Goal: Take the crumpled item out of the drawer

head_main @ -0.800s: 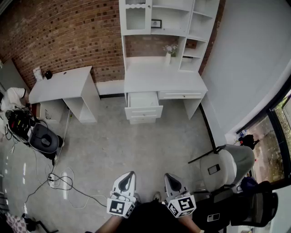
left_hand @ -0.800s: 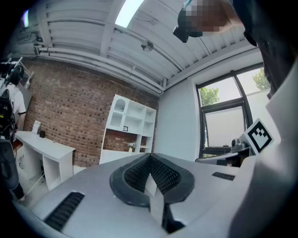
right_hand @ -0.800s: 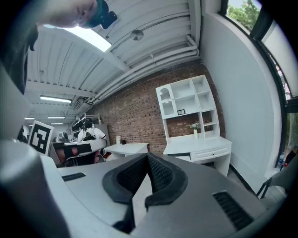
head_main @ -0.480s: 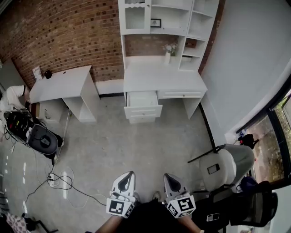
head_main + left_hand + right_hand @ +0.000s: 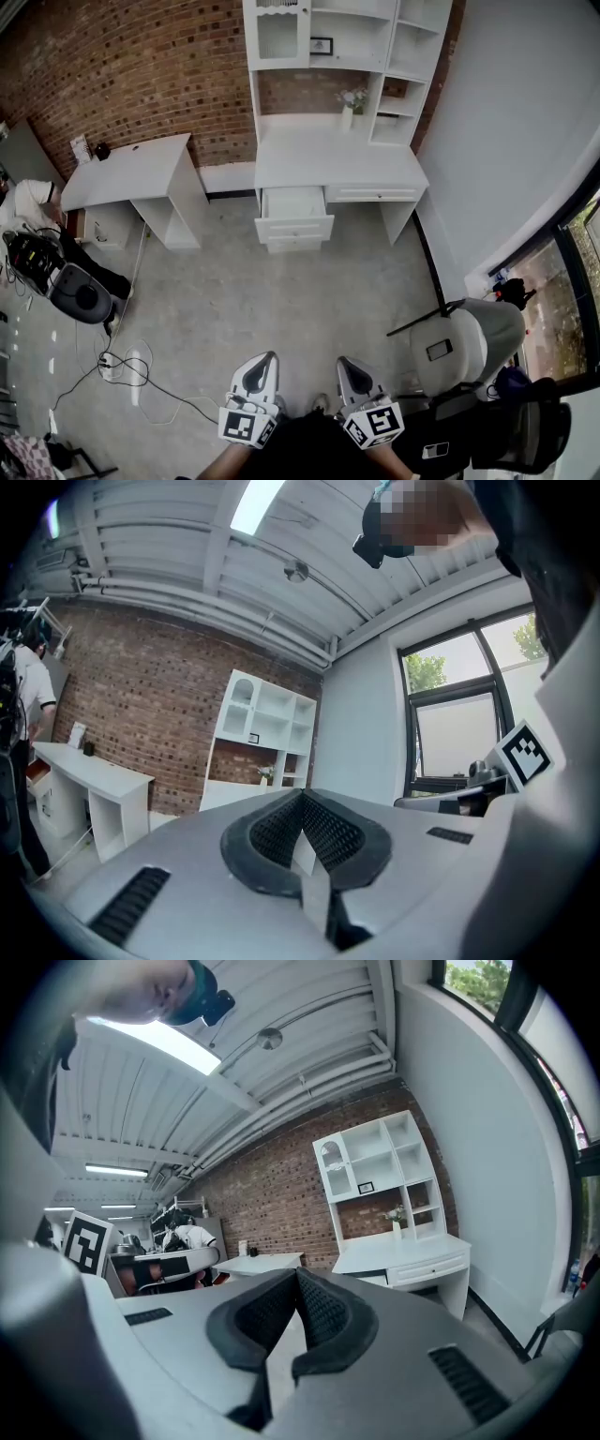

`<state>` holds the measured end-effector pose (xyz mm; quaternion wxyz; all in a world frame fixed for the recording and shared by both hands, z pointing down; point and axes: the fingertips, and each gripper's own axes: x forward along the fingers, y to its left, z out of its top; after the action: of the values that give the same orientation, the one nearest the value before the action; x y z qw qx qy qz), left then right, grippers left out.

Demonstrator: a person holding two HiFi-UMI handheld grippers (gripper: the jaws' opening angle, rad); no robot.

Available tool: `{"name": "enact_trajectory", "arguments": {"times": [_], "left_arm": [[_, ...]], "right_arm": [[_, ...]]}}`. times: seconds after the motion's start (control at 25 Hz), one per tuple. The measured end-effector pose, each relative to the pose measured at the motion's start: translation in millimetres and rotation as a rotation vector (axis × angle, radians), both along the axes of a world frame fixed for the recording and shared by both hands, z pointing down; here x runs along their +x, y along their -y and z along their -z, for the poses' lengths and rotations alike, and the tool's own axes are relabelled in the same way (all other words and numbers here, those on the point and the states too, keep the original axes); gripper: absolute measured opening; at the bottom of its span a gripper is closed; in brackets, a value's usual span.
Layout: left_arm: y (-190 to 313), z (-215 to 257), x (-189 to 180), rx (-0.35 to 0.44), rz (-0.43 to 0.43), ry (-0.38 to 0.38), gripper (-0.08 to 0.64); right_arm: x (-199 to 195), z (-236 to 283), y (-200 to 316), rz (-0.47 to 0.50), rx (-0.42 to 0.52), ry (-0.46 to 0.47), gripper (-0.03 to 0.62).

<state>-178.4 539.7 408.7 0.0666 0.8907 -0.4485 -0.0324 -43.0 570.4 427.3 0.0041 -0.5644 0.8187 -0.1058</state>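
Note:
A white desk with a hutch (image 5: 337,159) stands against the brick wall, far across the floor from me. Its top left drawer (image 5: 293,204) is pulled open; the inside looks pale and I make out no crumpled item in it from here. My left gripper (image 5: 266,360) and right gripper (image 5: 348,365) are held side by side low in the head view, close to the body. Both are shut with nothing between the pads. In the left gripper view the left gripper (image 5: 302,795) points toward the hutch (image 5: 267,728). The right gripper (image 5: 296,1270) points toward the desk (image 5: 412,1252).
A second white desk (image 5: 131,174) stands left of the first. A person (image 5: 23,199), a black stool (image 5: 78,296) and floor cables (image 5: 127,373) are at the far left. A grey chair (image 5: 469,345) and dark chairs are at my right, by the window.
Both grippers stay where they were, shut. At the far left the black stool and the person have shifted slightly in the picture.

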Motion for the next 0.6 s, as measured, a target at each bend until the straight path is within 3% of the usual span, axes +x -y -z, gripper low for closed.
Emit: {"name": "enact_trajectory", "arguments": {"times": [0.6], "left_arm": [[1,-12,56,-0.03,0.05,0.008,0.023]], "right_arm": [[51,-18,12,0.083,-0.006,0.007,0.014]]}}
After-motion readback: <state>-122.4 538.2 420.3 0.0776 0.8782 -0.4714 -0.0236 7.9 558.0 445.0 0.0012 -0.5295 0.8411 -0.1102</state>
